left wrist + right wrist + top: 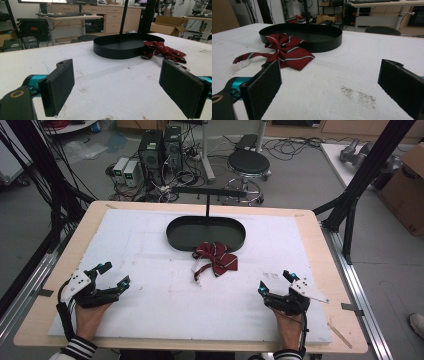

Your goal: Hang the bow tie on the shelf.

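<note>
A white surface [150, 315] seen from above, with a black oval tray [205, 233] near its far edge as the landmark. Left of the tray and close to the near edge, the left claw [114, 275] rests in a person's hand, its jaws spread wide with nothing between them. In the left gripper view the tray [125, 47] lies ahead, past bare white surface [112, 95]. Just in front of the tray, touching its near rim, lies a dark red striped bow tie [215, 258] with a pale strap trailing toward the near side. In the right gripper view the bow tie [284, 52] sits against the tray wall [322, 42]. Right of the tray, again near the front edge, the right claw [275, 283] is held low, jaws spread and empty. Both claws are well apart from the bow tie.
</note>
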Motion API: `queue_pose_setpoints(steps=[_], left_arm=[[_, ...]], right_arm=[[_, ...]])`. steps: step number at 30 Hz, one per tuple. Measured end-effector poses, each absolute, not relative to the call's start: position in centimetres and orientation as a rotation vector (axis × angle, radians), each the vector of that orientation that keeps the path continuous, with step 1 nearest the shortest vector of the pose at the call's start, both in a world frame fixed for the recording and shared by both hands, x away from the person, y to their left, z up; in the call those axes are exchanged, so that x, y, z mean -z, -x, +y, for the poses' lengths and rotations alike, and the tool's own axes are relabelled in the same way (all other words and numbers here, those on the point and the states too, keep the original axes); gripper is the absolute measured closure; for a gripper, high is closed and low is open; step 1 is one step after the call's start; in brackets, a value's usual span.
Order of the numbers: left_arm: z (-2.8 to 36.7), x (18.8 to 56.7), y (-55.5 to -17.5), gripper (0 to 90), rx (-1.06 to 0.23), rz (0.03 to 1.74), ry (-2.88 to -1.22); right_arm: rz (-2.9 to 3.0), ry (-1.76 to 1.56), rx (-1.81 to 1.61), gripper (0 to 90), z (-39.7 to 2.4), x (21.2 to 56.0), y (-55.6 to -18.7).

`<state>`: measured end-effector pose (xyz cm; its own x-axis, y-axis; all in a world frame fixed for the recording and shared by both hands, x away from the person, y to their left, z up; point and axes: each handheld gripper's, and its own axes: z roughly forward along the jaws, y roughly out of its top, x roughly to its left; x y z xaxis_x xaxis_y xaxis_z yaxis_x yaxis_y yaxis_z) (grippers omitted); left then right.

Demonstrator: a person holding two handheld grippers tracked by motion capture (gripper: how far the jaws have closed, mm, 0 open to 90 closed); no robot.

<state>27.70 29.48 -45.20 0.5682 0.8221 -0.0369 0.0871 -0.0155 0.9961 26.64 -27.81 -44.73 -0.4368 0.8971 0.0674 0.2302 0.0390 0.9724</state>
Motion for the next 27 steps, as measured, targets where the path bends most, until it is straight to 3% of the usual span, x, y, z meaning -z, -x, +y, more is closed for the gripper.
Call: queue_pose_setpoints(steps=[15,27], left_arm=[[29.5,45.2,-27.7,13.2,-0.698,0.810,-1.491],[29.6,45.2,-27.7,13.3,-0.693,0.813,-1.489]], right_arm=[[1.854,-1.113,-1.402,3.9,-23.3,39.2,-28.4],[2.098,-1.039,-1.327,4.0,-16.8,36.6,-31.9]])
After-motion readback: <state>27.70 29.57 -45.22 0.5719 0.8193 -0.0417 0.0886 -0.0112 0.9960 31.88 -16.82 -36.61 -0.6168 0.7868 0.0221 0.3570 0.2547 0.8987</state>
